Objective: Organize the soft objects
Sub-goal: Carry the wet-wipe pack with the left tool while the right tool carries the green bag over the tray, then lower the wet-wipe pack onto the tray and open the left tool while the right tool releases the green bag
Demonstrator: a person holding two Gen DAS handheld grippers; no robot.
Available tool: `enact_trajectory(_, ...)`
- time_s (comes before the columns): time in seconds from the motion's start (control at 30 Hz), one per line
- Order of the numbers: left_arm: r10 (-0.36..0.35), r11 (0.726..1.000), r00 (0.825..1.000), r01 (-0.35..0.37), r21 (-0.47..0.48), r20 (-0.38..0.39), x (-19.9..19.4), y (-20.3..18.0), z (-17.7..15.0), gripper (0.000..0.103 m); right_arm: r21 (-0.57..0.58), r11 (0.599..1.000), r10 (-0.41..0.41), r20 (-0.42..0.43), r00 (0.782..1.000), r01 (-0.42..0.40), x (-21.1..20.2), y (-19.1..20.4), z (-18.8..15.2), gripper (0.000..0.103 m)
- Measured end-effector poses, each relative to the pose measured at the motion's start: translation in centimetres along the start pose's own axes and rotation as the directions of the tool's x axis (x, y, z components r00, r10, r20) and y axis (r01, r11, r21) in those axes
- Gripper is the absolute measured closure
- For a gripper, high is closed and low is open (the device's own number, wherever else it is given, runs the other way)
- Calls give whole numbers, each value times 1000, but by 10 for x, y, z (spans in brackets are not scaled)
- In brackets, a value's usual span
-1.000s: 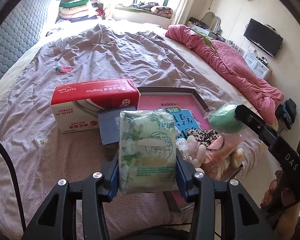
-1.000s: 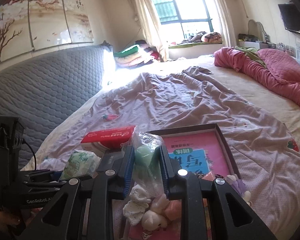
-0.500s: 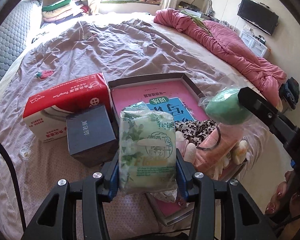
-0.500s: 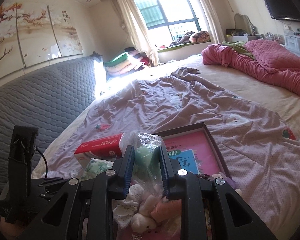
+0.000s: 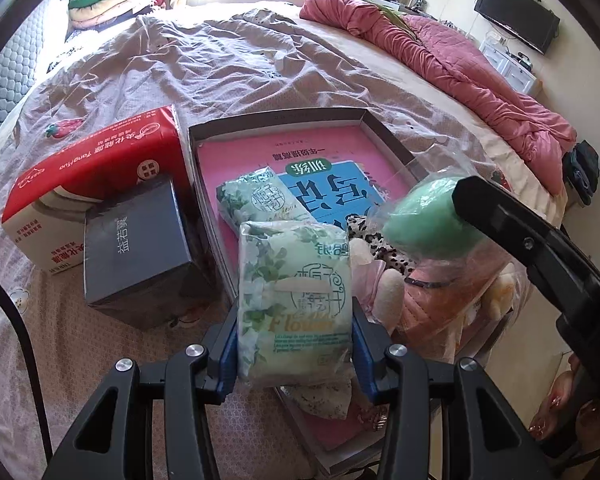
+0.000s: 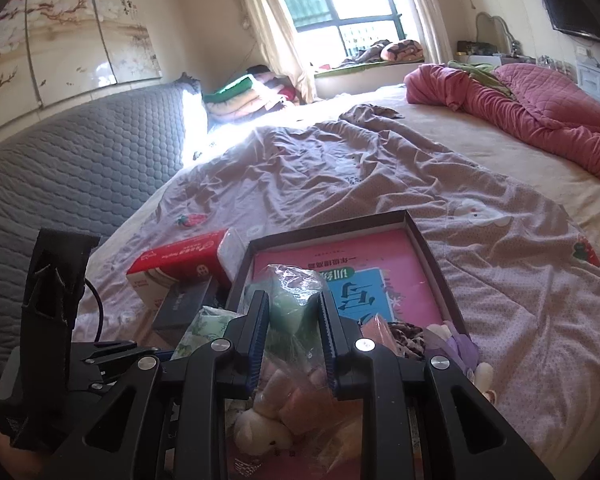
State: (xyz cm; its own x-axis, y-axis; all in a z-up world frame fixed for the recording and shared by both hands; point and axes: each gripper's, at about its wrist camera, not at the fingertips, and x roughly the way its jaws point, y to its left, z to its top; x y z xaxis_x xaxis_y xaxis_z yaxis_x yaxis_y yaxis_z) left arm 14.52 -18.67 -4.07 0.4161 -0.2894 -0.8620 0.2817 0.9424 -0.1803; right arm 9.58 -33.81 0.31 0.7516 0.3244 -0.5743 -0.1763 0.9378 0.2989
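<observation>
1. Left gripper (image 5: 294,332) has its blue pads squeezed onto a green floral tissue pack (image 5: 294,300), holding it upright right over the near-left edge of the shallow box (image 5: 384,130)
2. A second floral pack (image 5: 256,200) is already lying flat inside the box, on top of the pink book (image 5: 320,152)
3. Right gripper (image 6: 294,332) is pinched shut on a green sponge in a clear bag (image 6: 290,300), up over the near end of the box; from the left camera the same sponge (image 5: 424,224) hangs above the plush toys (image 5: 440,296) piled at the near-right corner
4. Left of the box it's tight: the red tissue box (image 5: 96,176) and the dark blue box (image 5: 136,252) sit just beside its left wall, the dark one nearly touching
5. Far half of the box is mostly bare book cover, and past the far rim it's just rumpled bedsheet (image 6: 340,168)
6. Pink quilt (image 5: 460,64) is bunched along the bed's right side, well apart from everything
</observation>
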Motion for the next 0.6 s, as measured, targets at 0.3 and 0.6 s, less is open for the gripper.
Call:
enact_trajectory(0.3,-13,1000,1000,13,0,-16,11,-2,0,56,-5,999,-44,15,999,44,2,-6,1,77)
enact_trajectory(0.6,-22,1000,1000,22,-6,-19,13,-1,-1,56,-92,989,-121,-39,992,117,22,3,-8,77)
